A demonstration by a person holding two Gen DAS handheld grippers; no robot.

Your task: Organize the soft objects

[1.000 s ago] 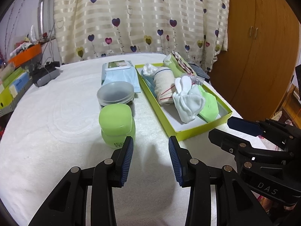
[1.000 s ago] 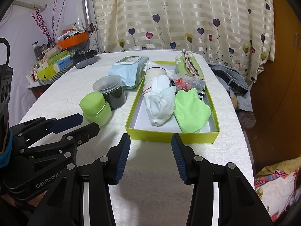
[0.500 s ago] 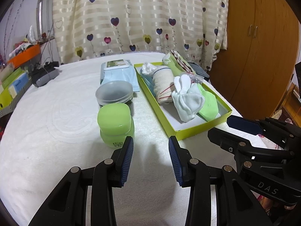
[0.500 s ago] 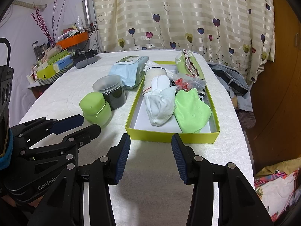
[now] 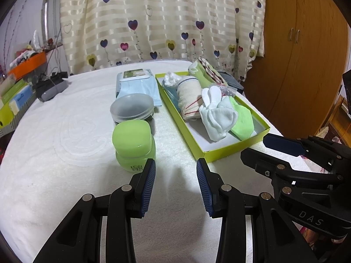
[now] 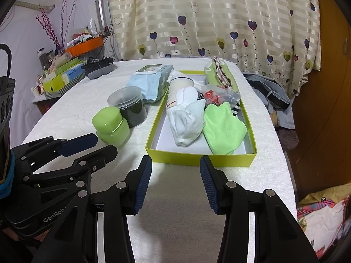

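Lime-green box (image 6: 197,158), white inside, on a white textured cover (image 5: 54,144). In it: white socks (image 6: 186,120), a light-green cloth (image 6: 223,129), a cream roll with red and blue stripes (image 5: 189,96). Beside it, a lime-green jar (image 5: 132,144), a clear-lidded dark tub (image 6: 129,105), a pale-blue pack (image 6: 147,85). Behind, a cream striped curtain with coloured hearts (image 6: 219,17). Black grippers, blue pads (image 6: 142,184).

Both grippers hang side by side, tilted downward. The left gripper (image 5: 175,184) has its fingers (image 5: 147,186) spread apart with nothing between them. The right gripper (image 6: 175,182) is likewise parted and empty, its blue-padded fingers (image 6: 208,184) angled slightly outward.
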